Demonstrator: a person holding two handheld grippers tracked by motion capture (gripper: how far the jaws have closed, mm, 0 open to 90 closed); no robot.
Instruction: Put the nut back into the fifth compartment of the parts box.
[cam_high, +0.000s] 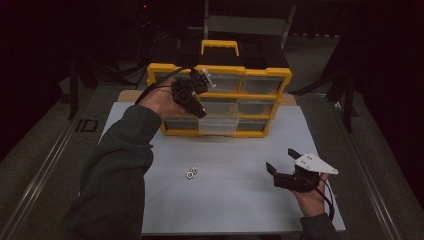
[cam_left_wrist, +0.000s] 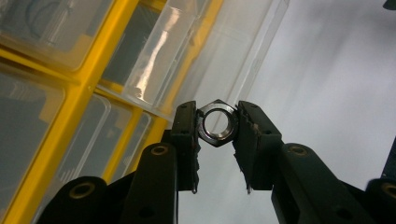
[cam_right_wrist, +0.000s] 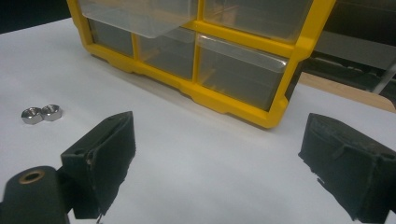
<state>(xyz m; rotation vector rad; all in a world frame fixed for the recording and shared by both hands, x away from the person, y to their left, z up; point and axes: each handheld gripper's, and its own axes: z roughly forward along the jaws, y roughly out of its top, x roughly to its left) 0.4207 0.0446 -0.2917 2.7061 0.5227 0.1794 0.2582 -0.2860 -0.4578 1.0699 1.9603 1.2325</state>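
Pinching a steel hex nut (cam_left_wrist: 217, 122) between its jaws, the left gripper (cam_high: 192, 95) hangs raised in front of the yellow drawer organizer (cam_high: 220, 100) at the far side of the bench (cam_high: 225, 200). In the left gripper view the nut sits face-on, its bore open toward the camera and its flats pressed by the pads, with a clear drawer (cam_left_wrist: 224, 56) pulled out just beyond and above it. My judgement is that the nut is meant for that drawer, so the coming move turns on carrying it forward over the drawer's open top; whether the nut already stands over the opening cannot be told. The right gripper (cam_high: 290, 172) rests low at the near right, jaws spread wide and holding nothing. Two more nuts (cam_high: 192, 173) lie touching each other on the white sheet, nearer the right gripper. The drawers' contents are too dim to make out.
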